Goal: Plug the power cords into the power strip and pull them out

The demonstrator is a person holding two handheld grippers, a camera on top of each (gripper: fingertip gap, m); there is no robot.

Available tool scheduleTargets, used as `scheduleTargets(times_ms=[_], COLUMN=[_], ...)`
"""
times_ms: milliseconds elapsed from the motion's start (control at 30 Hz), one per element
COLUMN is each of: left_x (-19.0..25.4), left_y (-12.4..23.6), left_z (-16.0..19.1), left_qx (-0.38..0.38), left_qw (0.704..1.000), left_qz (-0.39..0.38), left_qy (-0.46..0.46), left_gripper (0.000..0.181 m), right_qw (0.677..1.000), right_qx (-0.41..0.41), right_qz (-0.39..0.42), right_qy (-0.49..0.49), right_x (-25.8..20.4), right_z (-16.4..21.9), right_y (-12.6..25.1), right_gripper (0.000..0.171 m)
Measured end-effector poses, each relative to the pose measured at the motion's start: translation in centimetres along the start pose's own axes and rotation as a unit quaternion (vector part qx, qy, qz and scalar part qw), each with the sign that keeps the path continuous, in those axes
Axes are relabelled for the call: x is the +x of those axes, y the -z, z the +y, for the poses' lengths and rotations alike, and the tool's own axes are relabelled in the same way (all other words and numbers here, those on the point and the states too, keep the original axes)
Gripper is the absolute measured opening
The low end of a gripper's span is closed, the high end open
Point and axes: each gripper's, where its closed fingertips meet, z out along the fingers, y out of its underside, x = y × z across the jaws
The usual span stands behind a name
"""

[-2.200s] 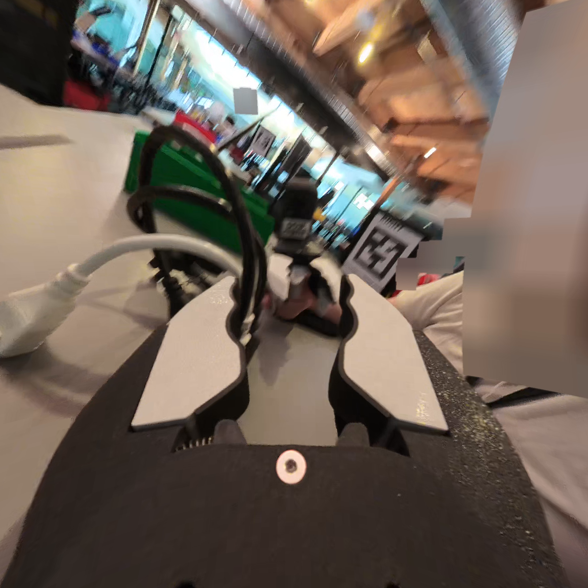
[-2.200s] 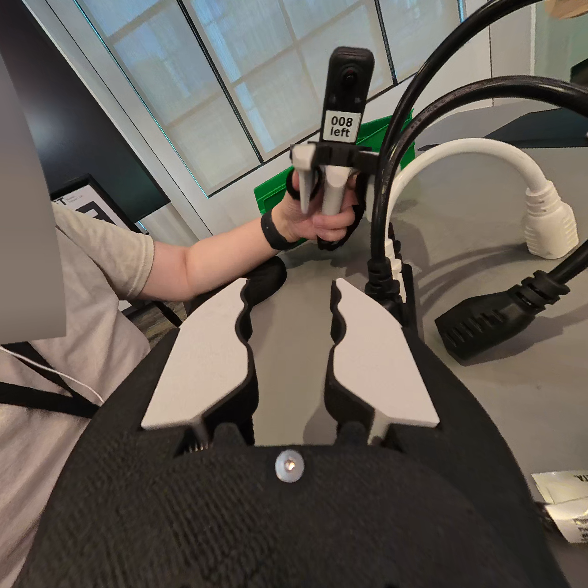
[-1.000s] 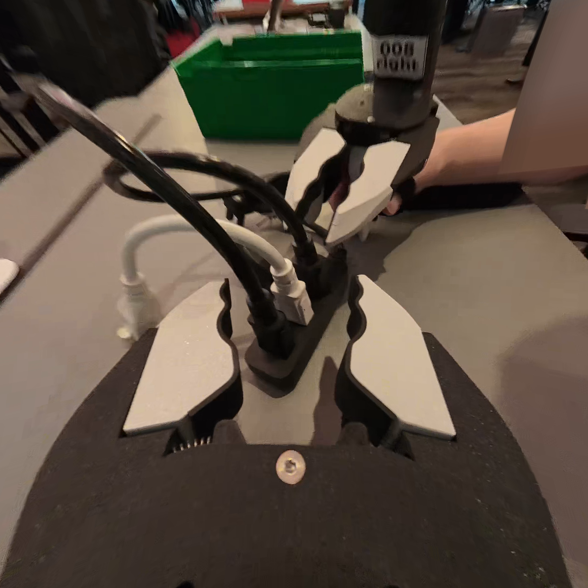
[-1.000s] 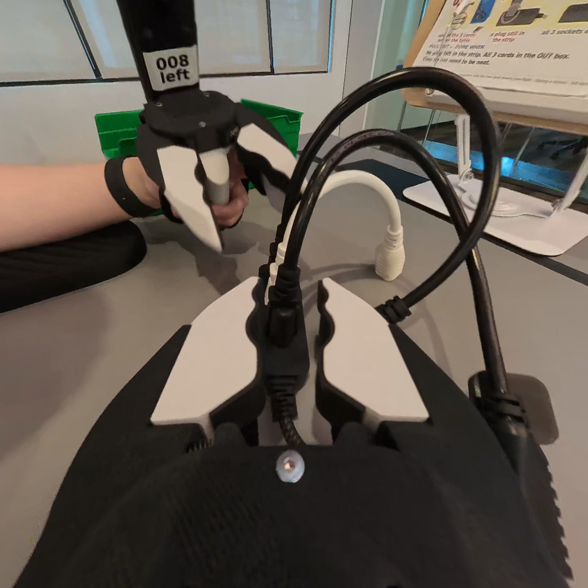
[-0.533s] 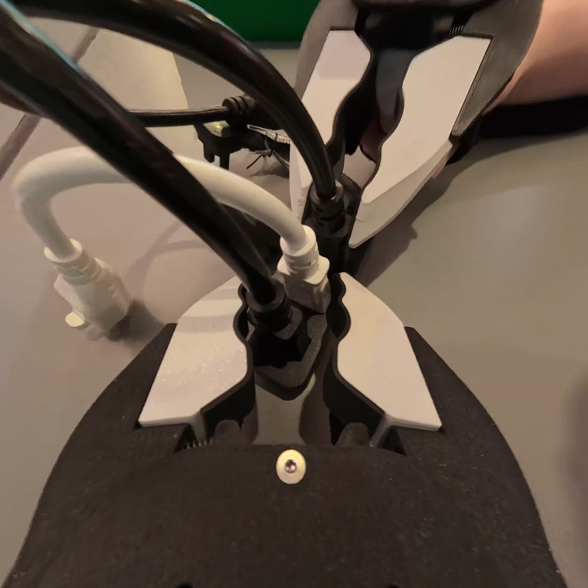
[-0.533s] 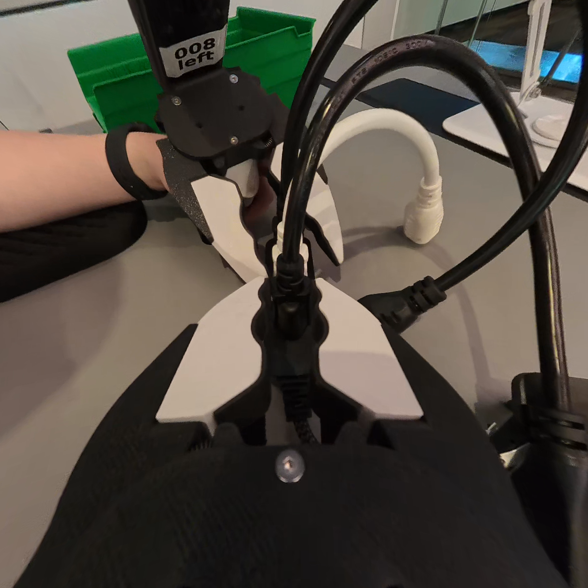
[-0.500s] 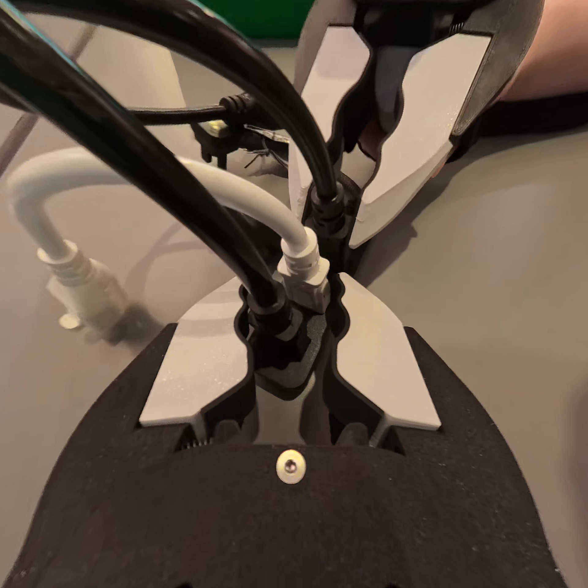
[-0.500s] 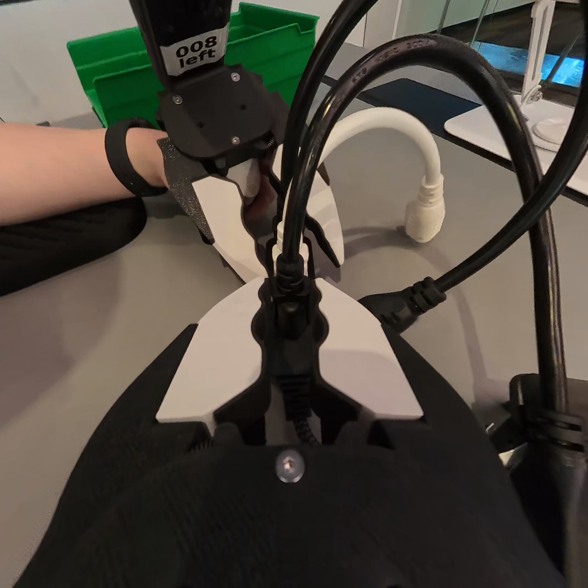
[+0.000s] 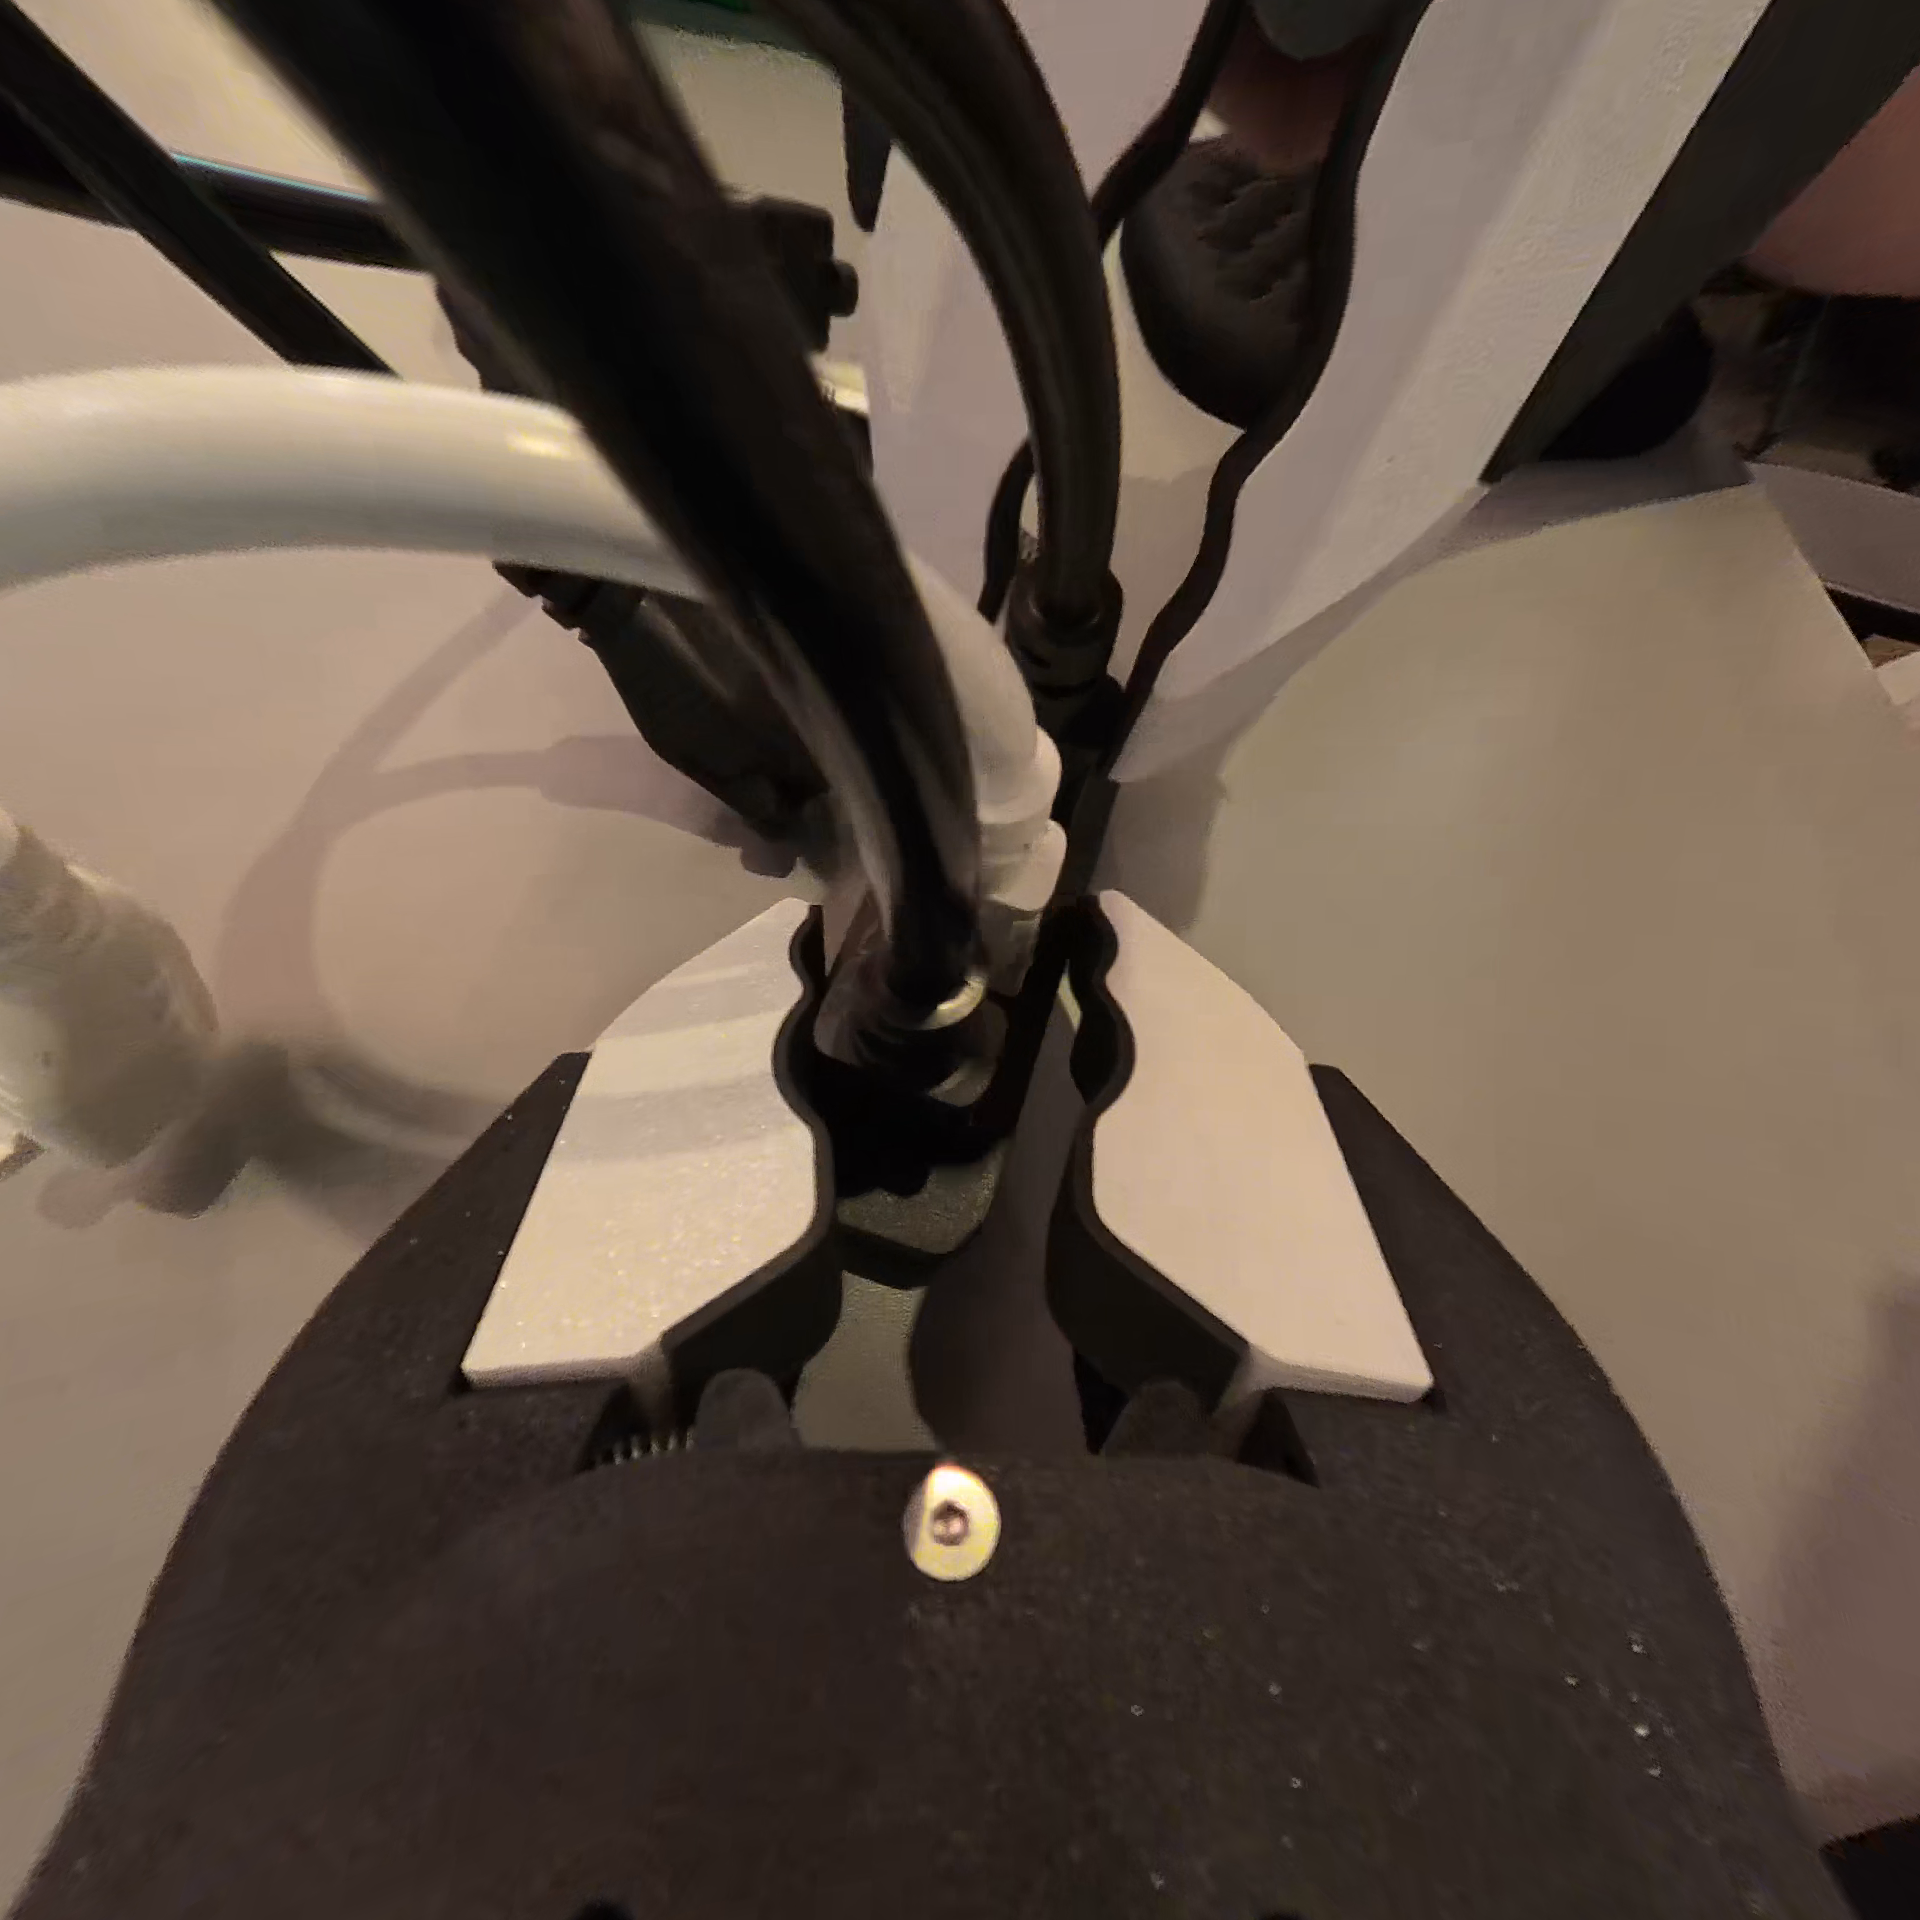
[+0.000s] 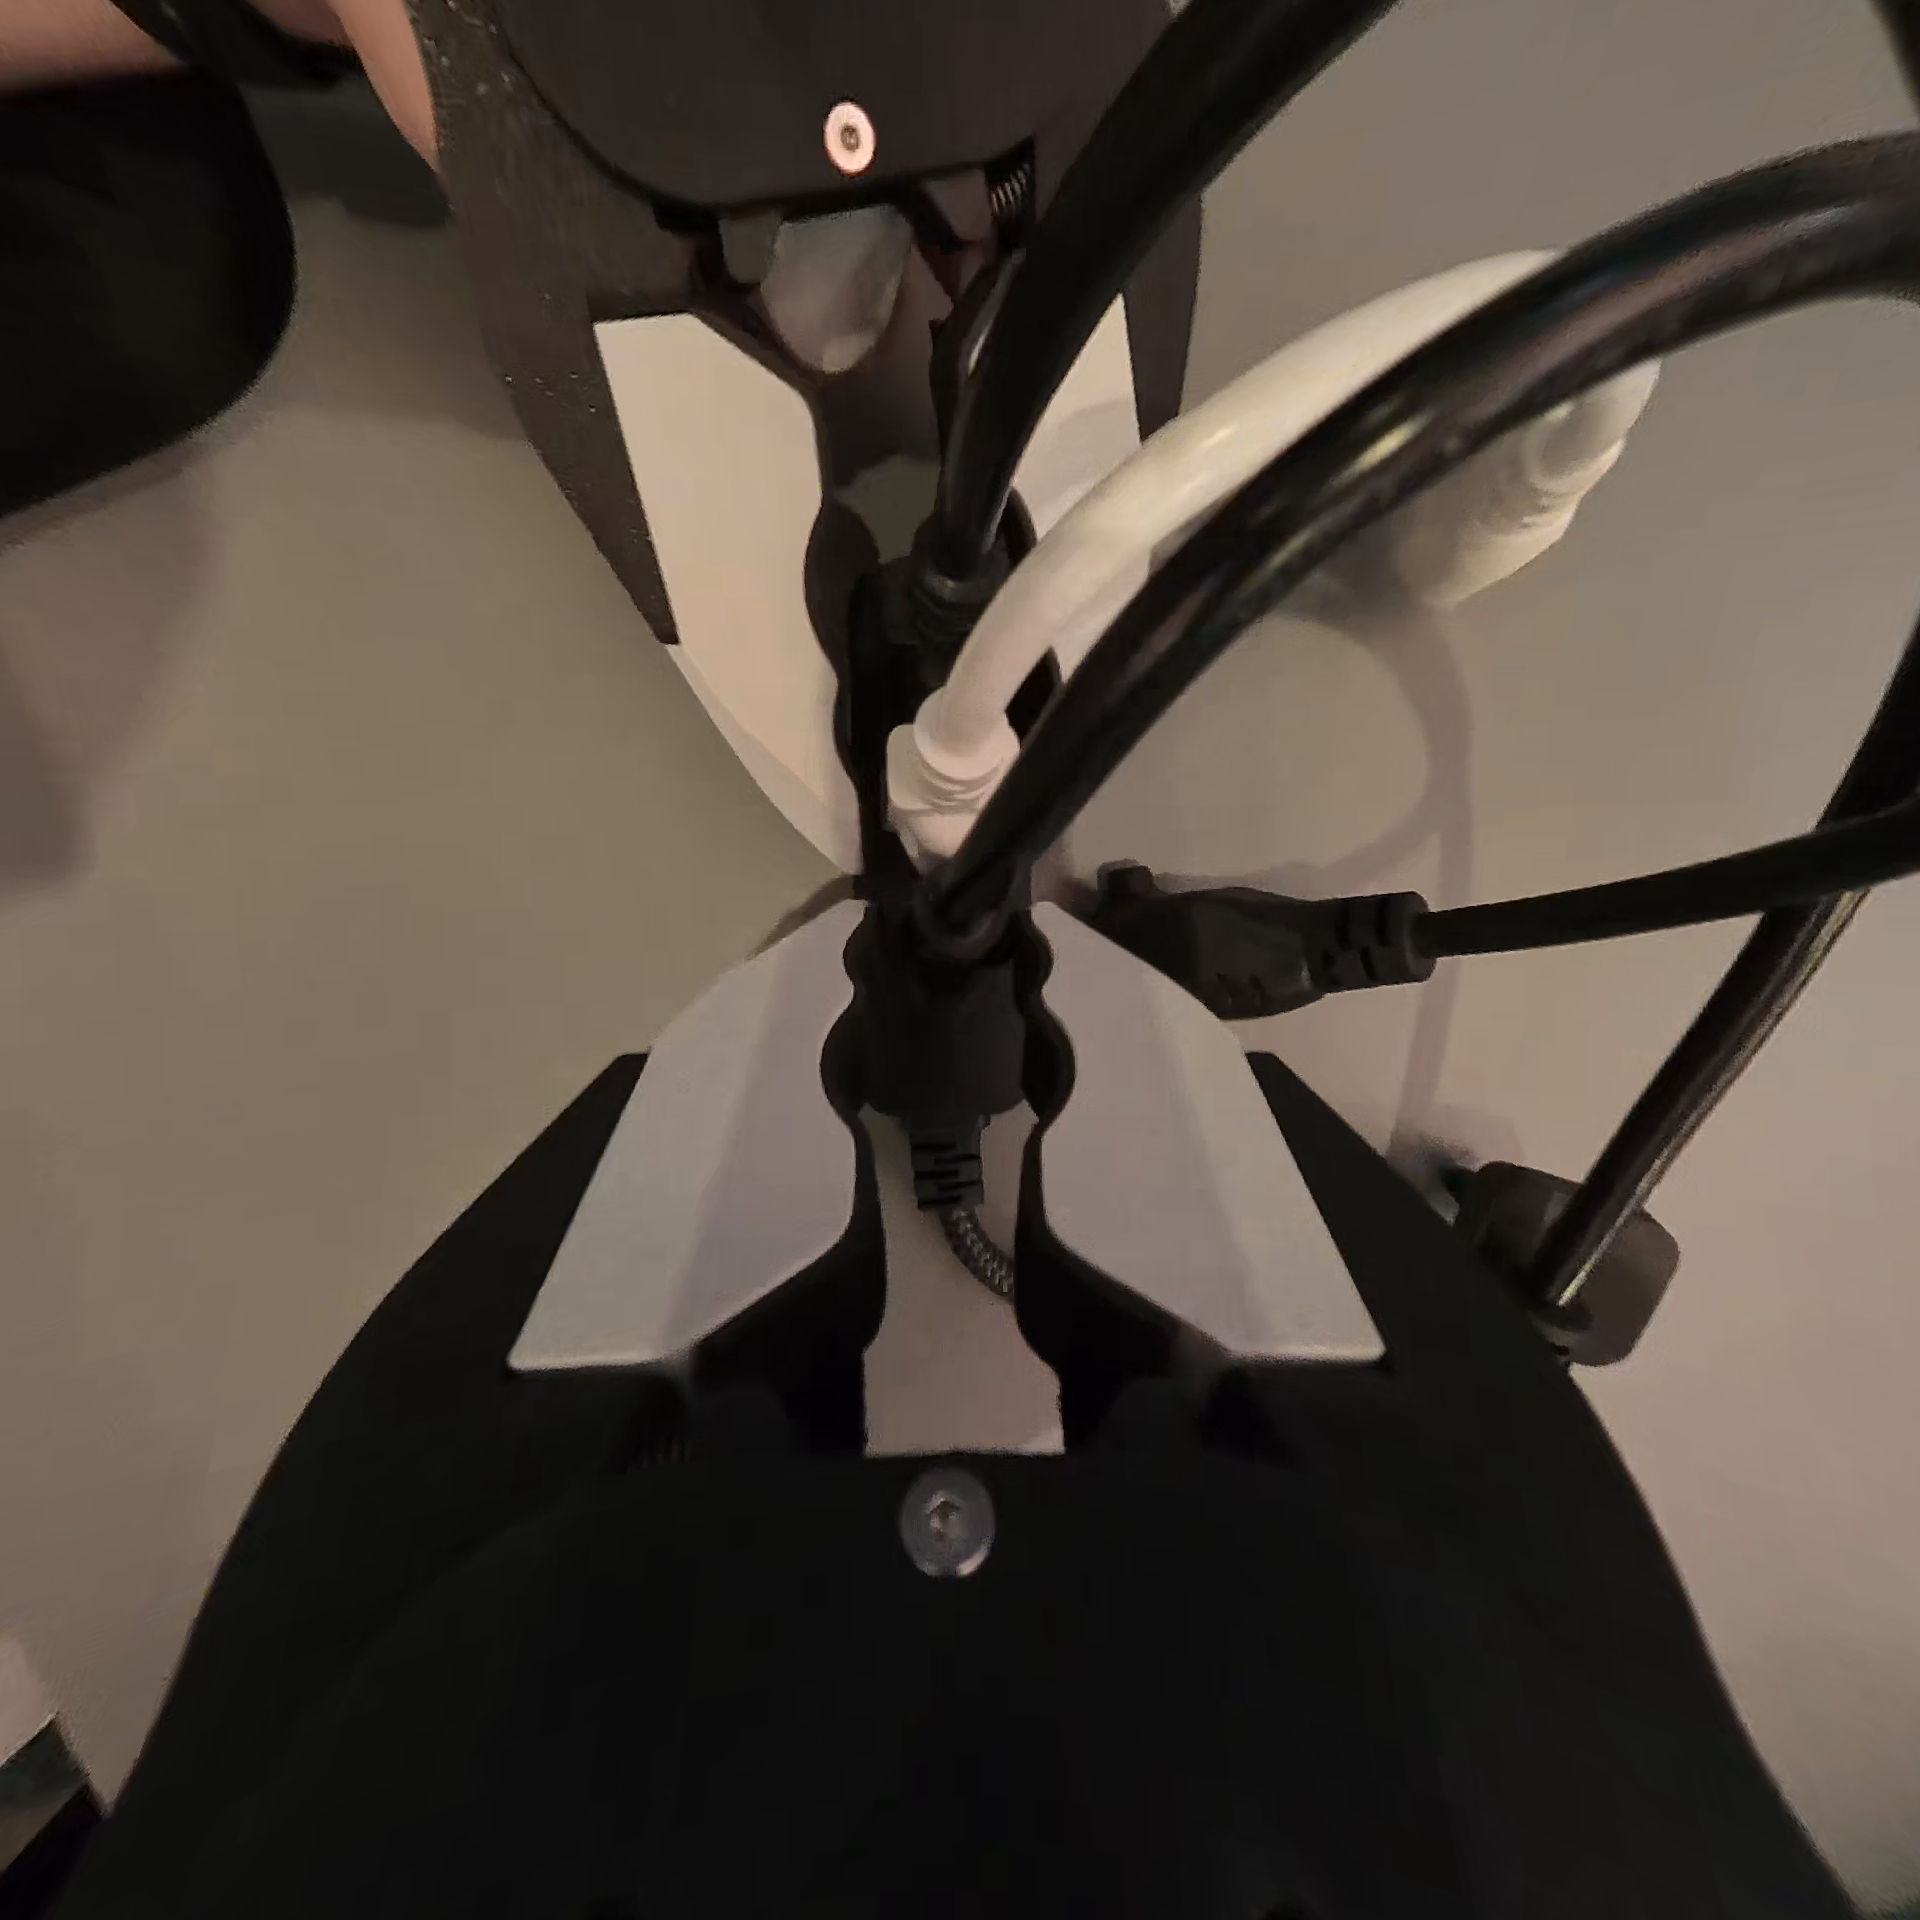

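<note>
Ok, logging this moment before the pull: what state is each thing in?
Power strip: flat on table, clamped at both ends.
White cord: plugged in.
Two black cords: plugged in.
Right gripper: shut on strip.
Left gripper: closed around strip's other end.

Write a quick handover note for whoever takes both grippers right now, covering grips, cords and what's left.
Right gripper: shut on the power strip at its braided-cable end.
Left gripper: closed around the nearest black plug at the strip's other end.
White plug and the other black plug appear seated.
Done: all three look plugged in.
Left: pull each out, probably starting with the gripped one, while the right steadies the strip.
</note>
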Motion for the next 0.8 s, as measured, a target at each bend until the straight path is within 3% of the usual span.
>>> scheduleTargets(times_ms=[167, 233, 567, 633, 800], left_x=[0.0, -0.1, 0.1, 0.2, 0.2], left_y=[-1.2, -1.4, -1.5, -1.6, -1.6], left_z=[1.6, 1.5, 1.5, 1.4, 1.4], left_qx=[-0.068, -0.069, -0.069, -0.069, -0.068], left_qw=[0.997, 0.996, 0.996, 0.996, 0.996], left_qz=[-0.026, -0.032, -0.030, -0.028, -0.027], left_qy=[-0.035, -0.042, -0.044, -0.045, -0.050], left_gripper=[0.060, 0.052, 0.052, 0.057, 0.049], right_qw=[0.999, 0.998, 0.989, 0.989, 0.988], right_qx=[-0.039, -0.055, -0.147, -0.141, -0.138], right_qz=[0.006, 0.005, -0.013, -0.023, -0.043], right_qy=[-0.015, -0.015, 0.034, 0.038, 0.049], right_x=[0.0, 0.0, -0.2, -0.3, -0.4], right_z=[0.2, 0.4, 1.4, 1.3, 1.5], right_y=[0.0, 0.0, -1.0, -1.3, -1.3], right_gripper=[0.025, 0.025, 0.027, 0.027, 0.026])
